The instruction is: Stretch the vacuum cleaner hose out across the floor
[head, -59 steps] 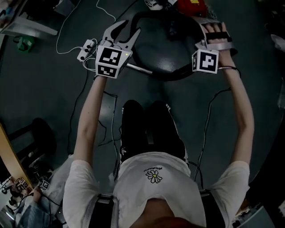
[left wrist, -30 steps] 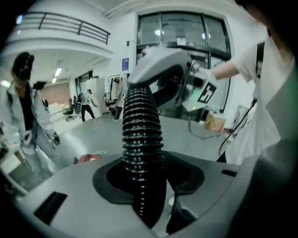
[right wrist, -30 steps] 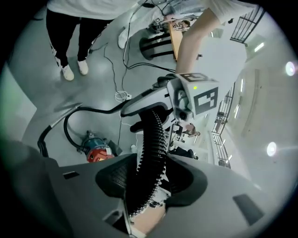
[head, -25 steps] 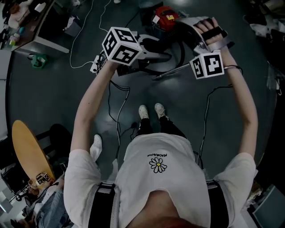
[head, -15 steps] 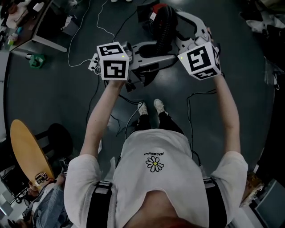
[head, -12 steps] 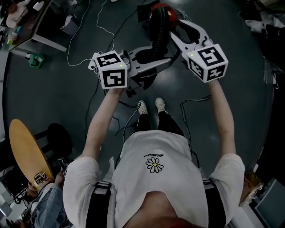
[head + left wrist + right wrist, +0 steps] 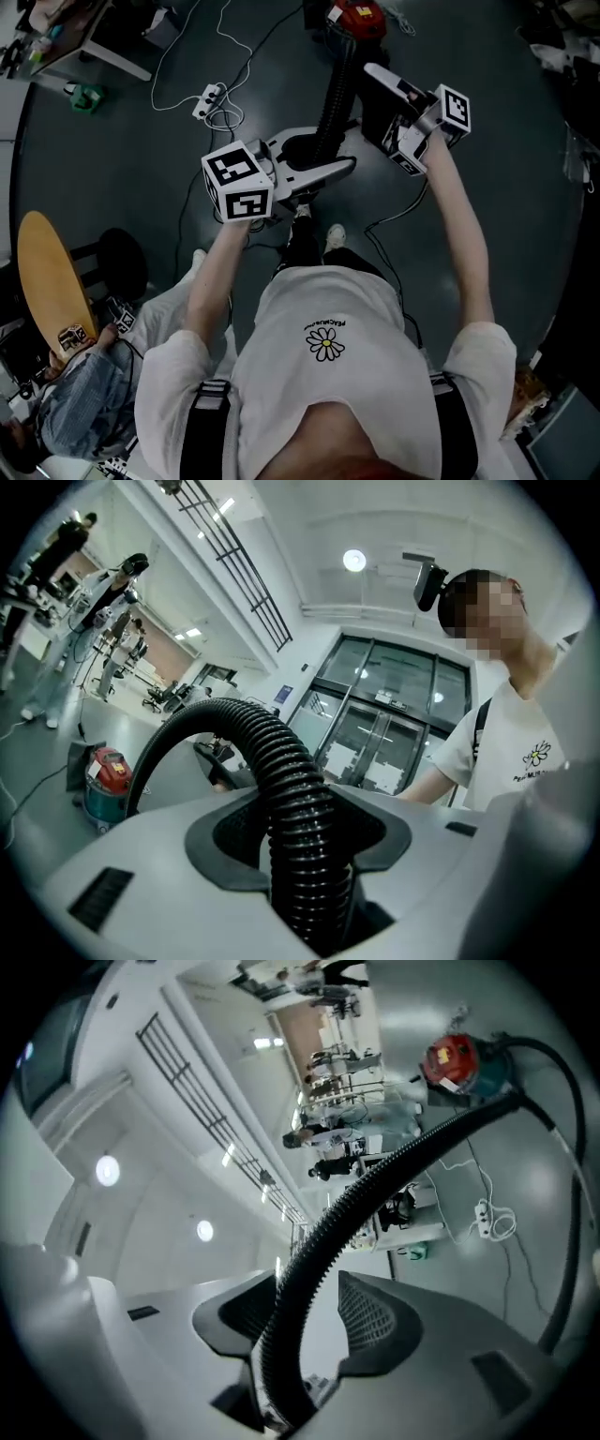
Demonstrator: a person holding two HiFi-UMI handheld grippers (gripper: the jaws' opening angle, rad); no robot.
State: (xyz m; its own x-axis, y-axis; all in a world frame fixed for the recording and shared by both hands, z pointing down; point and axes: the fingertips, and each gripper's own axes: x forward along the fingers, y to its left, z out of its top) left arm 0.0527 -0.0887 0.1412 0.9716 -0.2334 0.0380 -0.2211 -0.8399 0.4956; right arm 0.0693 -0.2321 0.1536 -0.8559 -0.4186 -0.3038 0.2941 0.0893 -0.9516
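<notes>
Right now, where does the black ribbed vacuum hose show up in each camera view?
Head view: the black ribbed vacuum hose runs down from the red vacuum canister at top centre.
Left gripper view: the hose rises from bottom centre and arches left.
Right gripper view: the hose slants from bottom centre to upper right.
Shared landmark: the red canister, in all three.

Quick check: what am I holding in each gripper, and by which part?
The left gripper and the right gripper each grip the black ribbed hose on its flexible length, away from the red vacuum cleaner.
</notes>
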